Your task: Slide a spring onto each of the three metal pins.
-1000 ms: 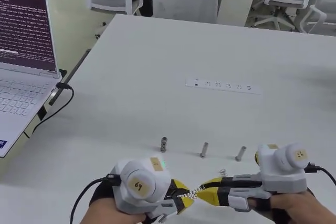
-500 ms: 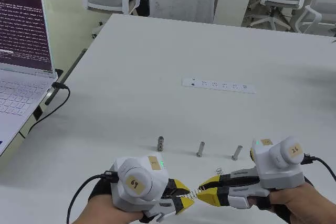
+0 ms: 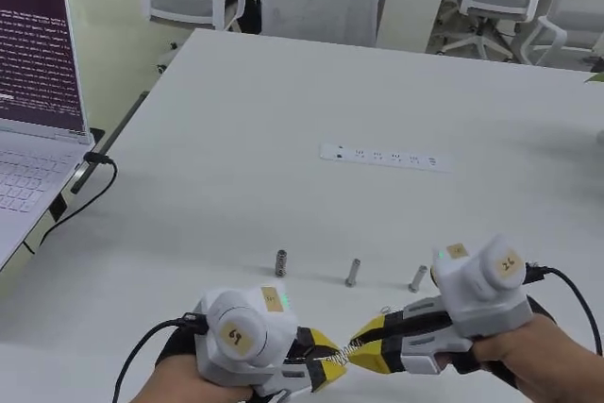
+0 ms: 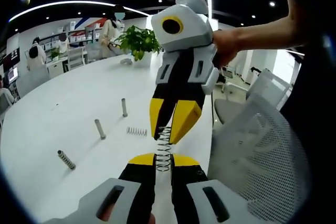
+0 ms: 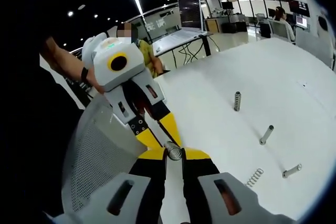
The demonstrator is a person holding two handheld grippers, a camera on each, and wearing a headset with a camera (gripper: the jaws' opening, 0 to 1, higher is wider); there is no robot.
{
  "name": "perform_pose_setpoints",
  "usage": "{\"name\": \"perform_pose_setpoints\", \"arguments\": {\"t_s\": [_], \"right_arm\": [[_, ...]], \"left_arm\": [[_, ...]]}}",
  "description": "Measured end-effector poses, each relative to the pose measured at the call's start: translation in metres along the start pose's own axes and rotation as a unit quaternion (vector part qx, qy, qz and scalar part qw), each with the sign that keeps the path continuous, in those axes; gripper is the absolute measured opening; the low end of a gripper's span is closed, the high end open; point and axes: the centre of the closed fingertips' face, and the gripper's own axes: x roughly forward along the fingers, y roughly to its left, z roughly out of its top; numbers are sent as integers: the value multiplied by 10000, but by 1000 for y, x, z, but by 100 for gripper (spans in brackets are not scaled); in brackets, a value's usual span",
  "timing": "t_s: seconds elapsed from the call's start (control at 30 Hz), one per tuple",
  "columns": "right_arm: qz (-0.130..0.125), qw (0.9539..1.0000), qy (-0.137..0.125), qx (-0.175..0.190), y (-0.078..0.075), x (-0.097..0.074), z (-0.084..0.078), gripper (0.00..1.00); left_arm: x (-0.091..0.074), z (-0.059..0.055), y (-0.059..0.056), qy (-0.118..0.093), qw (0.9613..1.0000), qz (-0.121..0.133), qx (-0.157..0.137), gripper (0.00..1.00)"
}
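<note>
White tabletop (image 3: 283,101) in an open office carried the work, with a laptop (image 3: 28,139) at its left edge and a power strip (image 3: 385,157) across its middle. Three metal pins sat in a row near us. The left pin (image 3: 281,262) already wore a spring, while the middle pin (image 3: 353,272) and the right pin (image 3: 418,278) were bare. A loose spring (image 4: 137,130) lay on the tabletop just in front of the bare pins.

The left gripper (image 3: 324,368) and the right gripper (image 3: 364,344) met tip to tip near the front edge. The held spring (image 3: 342,354) bridged the gap between them. Each pair of fingers was closed narrow on one end of it, so the coil ran straight from one pair to the other.

We judged this a regrip, meant to leave one gripper holding one end and the bore free to pass over a bare pin. The held spring hung clear of the tabletop, short of the pins.
</note>
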Motion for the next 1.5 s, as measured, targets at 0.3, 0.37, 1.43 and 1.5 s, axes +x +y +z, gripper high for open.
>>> {"name": "perform_pose_setpoints", "arguments": {"t_s": [0.3, 0.37, 1.43, 1.5], "right_arm": [[-49, 9999, 99, -36, -1, -1, 2, 8], [-71, 9998, 158, -49, -1, -1, 1, 9], [93, 9835, 1270, -1286, 8, -31, 6, 10], [104, 9820, 1329, -1337, 8, -33, 6, 10]], "left_arm": [[5, -4, 0, 95, 10000, -9, 8, 3], [6, -4, 1, 85, 10000, -1, -23, 3], [11, 37, -12, -694, 9969, -350, 100, 2], [11, 42, -13, -762, 9963, -379, 116, 2]]}}
